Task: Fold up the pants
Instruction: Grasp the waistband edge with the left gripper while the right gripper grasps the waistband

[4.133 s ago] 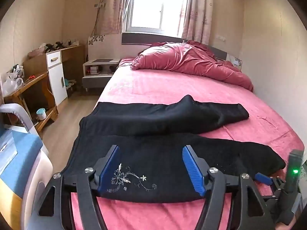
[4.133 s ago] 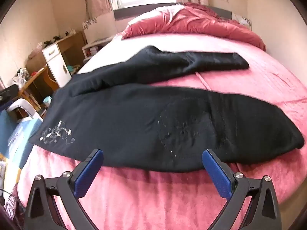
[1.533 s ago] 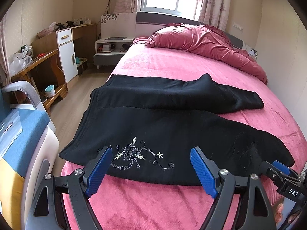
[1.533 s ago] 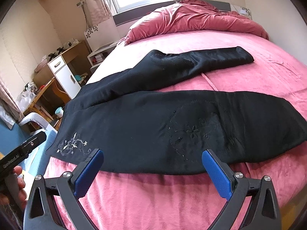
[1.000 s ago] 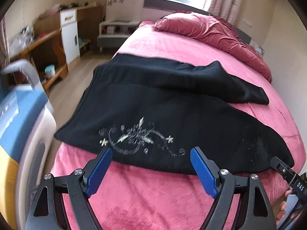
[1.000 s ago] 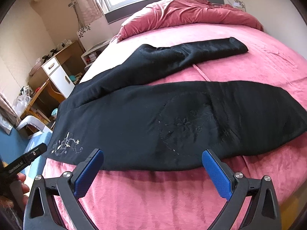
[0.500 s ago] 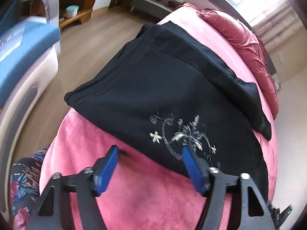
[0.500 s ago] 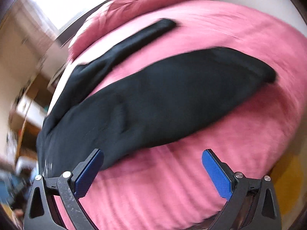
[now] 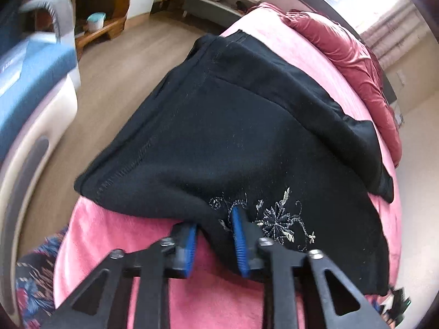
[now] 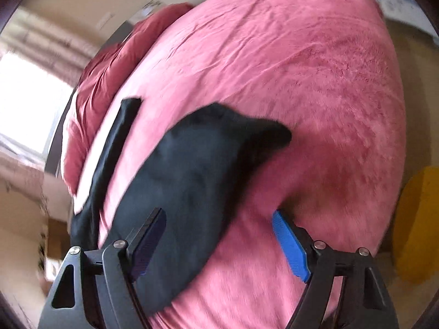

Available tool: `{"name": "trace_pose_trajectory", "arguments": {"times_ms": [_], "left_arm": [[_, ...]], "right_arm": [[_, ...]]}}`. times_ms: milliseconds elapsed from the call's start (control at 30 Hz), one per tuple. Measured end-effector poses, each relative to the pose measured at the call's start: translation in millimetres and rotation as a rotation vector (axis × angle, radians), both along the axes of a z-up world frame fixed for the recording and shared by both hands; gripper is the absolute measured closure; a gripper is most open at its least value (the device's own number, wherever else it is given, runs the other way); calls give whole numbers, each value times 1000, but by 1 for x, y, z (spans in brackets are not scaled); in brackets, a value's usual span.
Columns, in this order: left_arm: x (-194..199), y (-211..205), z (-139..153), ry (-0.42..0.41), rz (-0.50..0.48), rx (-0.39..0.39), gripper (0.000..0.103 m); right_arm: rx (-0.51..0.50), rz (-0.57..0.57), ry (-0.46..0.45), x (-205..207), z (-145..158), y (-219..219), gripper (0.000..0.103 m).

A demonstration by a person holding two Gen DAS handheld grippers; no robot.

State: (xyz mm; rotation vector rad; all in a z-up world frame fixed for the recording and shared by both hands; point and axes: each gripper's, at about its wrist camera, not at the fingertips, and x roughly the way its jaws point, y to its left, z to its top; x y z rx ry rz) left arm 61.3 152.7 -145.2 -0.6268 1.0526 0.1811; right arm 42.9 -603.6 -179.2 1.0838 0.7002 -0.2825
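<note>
Black pants (image 9: 247, 126) with pale flower embroidery (image 9: 277, 216) lie spread on a pink bed (image 9: 109, 235), waist toward the bed's left edge. My left gripper (image 9: 214, 235) is nearly shut, pinching the near hem of the pants beside the embroidery. In the right wrist view the near pant leg (image 10: 197, 170) ends at a cuff (image 10: 263, 134), and the far leg (image 10: 120, 126) lies behind it. My right gripper (image 10: 219, 235) is open; its left finger sits over the leg's near edge, its right finger over bare bedding.
A crumpled dark-pink duvet (image 9: 354, 54) lies at the head of the bed. A blue and white chair (image 9: 30, 82) stands left of the bed on a wooden floor (image 9: 115, 63). A yellow object (image 10: 417, 224) sits beyond the bed's right edge.
My left gripper has moved down to the pants' near hem and closed on it. My right gripper has swung right and down toward the near leg's cuff end, still open.
</note>
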Motion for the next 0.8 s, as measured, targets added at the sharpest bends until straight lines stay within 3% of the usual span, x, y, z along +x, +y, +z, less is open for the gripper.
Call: {"name": "trace_pose_trajectory", "arguments": {"times_ms": [33,100,167,233,433,500,667,800], "left_arm": [[0,2,2,-7,2,-6,88],[-1,5,5,-17,0,-6,94],[-2,5,12,-35,-9,8,95],[-4,3,25,-67,-19,26,96],[-21,5,57,-136,-31,28,96],[-31,7,59,-131,-25,14,96],[-56,9,50,-91,-31,8,96],[-60,-1,32,-12,-68,61,96]], "right_arm": [[7,-10,1,4,-1,-4,27],[-3,-10,9,17,2,-8,50],[-41,4,30,30,10,-11,84],[-88,17,25,37,23,-14,90],[-226,60,-81,31,82,-27,93],[-276,90,-60,25,89,-25,93],[-268,97,88,11,53,-31,93],[-231,75,175,4,19,-36,93]]}}
